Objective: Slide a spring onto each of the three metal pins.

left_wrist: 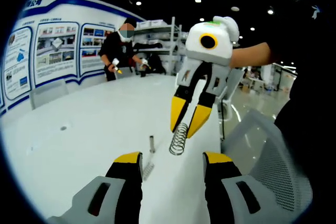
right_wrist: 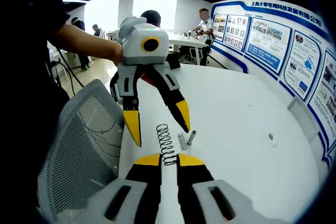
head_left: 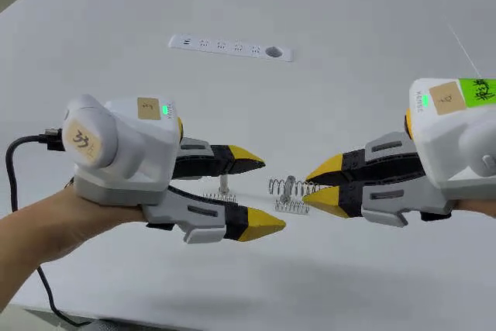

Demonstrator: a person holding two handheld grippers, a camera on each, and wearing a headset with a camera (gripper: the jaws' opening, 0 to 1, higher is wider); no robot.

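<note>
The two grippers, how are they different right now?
The left gripper is open and holds nothing; the right gripper is shut on a spring. The right gripper wears a green label; the left gripper has none. Both have yellow tips.

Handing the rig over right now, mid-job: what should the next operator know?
Left gripper: tongs open, empty.
Right gripper: tongs shut on a spring, held between the two grippers.
One upright pin stands bare on the table, a loose spring lying beside it; another loose spring lies near the held one.
Done: nothing threaded that I can see.
Left: all three springs.
</note>
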